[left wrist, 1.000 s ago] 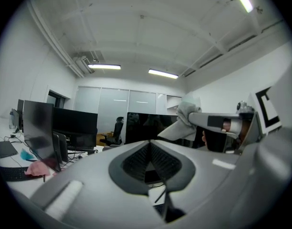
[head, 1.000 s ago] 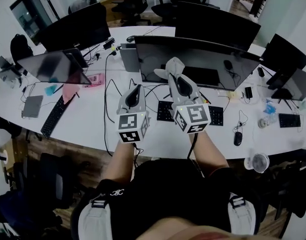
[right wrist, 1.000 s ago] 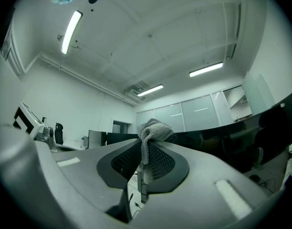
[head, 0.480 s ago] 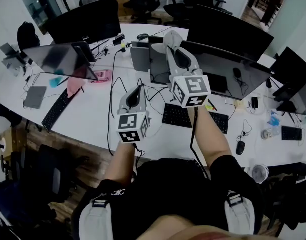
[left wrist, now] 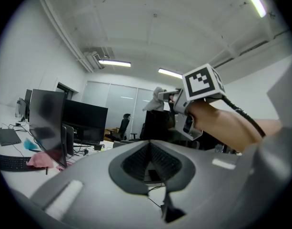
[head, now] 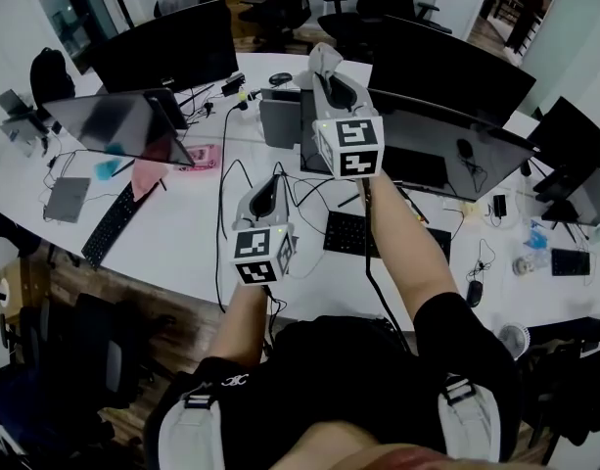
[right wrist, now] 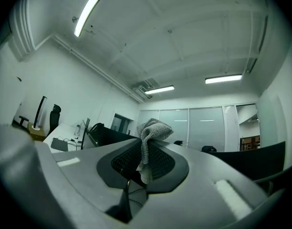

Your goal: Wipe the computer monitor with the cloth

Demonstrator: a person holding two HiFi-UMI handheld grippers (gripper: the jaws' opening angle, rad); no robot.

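The wide dark monitor (head: 437, 140) stands on the white desk (head: 182, 243) in front of me. My right gripper (head: 326, 74) is raised over the monitor's left end, shut on a grey knitted cloth (head: 322, 57). In the right gripper view the cloth (right wrist: 149, 137) sticks up from between the shut jaws of the right gripper (right wrist: 142, 168). My left gripper (head: 267, 192) hangs lower, over the desk, shut with nothing in it. In the left gripper view the left gripper (left wrist: 150, 168) points at the raised right gripper (left wrist: 172, 98) and the cloth (left wrist: 154, 100).
A black keyboard (head: 350, 233) lies below the monitor, among cables. To the left are a tilted screen (head: 114, 123), a pink cloth (head: 148, 172) and a second keyboard (head: 107, 227). A mouse (head: 473, 293) and a small fan (head: 512, 340) sit at the right. More monitors stand behind.
My right gripper has risen and moved left with the cloth, from in front of the screen to above the monitor's left end. The left gripper has hardly moved.
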